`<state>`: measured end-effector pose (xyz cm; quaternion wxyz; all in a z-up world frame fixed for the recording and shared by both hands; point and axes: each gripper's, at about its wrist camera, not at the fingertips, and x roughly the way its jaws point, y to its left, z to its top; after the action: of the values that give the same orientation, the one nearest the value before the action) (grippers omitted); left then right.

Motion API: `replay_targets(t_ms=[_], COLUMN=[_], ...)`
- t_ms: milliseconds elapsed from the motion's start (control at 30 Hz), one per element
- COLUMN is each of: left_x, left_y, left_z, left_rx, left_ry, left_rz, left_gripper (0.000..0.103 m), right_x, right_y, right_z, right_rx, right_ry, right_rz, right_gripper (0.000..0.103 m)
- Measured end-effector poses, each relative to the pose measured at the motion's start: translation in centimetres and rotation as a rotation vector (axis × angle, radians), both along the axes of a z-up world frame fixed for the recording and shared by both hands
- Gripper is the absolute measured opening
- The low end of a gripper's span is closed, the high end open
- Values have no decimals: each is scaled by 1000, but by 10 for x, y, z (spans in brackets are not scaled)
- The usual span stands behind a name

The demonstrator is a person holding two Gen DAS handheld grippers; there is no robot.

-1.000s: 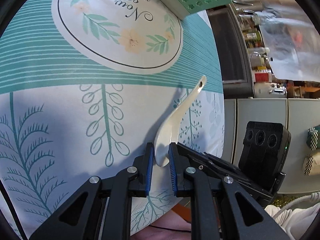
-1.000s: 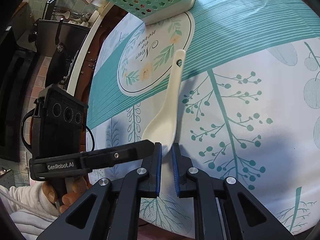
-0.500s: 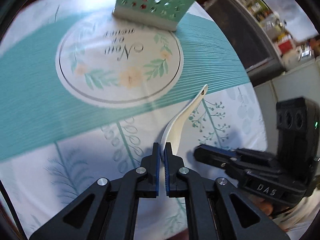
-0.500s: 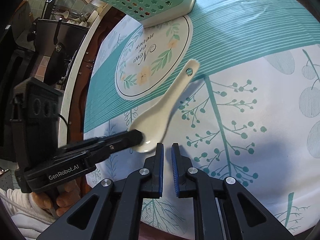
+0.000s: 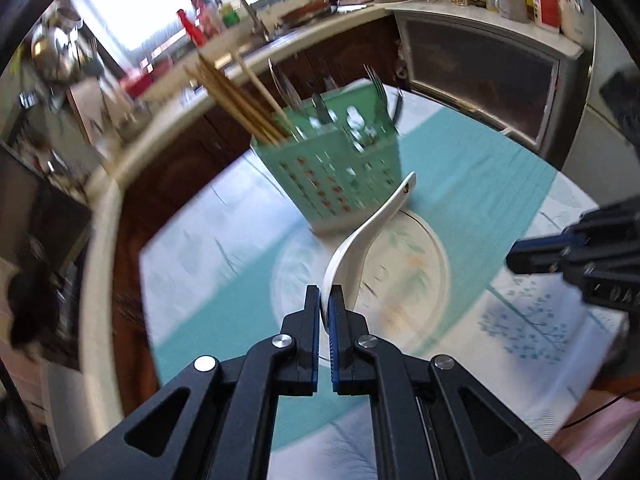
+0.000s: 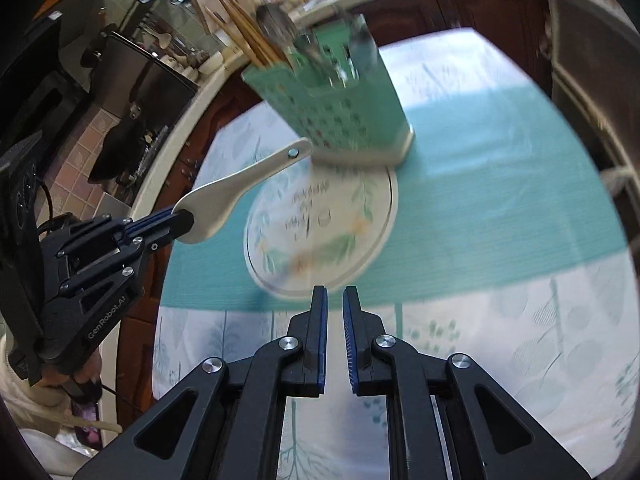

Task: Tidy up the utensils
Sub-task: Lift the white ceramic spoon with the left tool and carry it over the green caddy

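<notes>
My left gripper (image 5: 325,292) is shut on the bowl of a white ceramic spoon (image 5: 360,240). The spoon is held off the table, with its handle pointing toward the green perforated utensil caddy (image 5: 332,176). In the right wrist view the same spoon (image 6: 240,188) sticks out of the left gripper (image 6: 182,220) at the left, just short of the caddy (image 6: 340,116). My right gripper (image 6: 335,292) hovers above the tablecloth with its jaws nearly together and nothing between them. Its fingertips (image 5: 516,258) show at the right of the left wrist view.
The caddy holds wooden chopsticks (image 5: 240,104) and metal forks (image 5: 376,84). It stands at the edge of a round floral print on the teal-and-white tablecloth (image 6: 500,184). A kitchen counter (image 5: 280,48) with bottles and dark cabinets lies beyond the table.
My left gripper has risen and rolled with the spoon, which now hangs near the caddy. The right gripper has also lifted away from the table, still holding nothing.
</notes>
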<state>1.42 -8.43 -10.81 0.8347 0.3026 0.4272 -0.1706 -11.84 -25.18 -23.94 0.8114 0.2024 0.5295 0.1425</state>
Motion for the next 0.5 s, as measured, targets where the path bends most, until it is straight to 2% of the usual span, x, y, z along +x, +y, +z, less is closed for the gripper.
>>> replay_targets(t_ms=[133,267,367,433,500], left_x=[19,38,46,52,54], left_y=[-10,-23,-38,-49,-61], left_z=[26,37,39,36,30], left_rx=[85,158,236,325,381], left_ry=[-110,-183,-247,-306,-328], left_rz=[-15,-6,-28,-70,-103], left_gripper=[1,1,2,2,2], right_x=[19,38,50,54,58], right_y=[-13,-22,-27,-31,-35], right_z=[32,55,63,63,63], right_rx=[-20,-15,-31,-31,-32], right_ry=[-81,-128,-139,-138,-138], right_rz=[-1,-2,11,21,31], right_gripper=[10,10,10,10,10])
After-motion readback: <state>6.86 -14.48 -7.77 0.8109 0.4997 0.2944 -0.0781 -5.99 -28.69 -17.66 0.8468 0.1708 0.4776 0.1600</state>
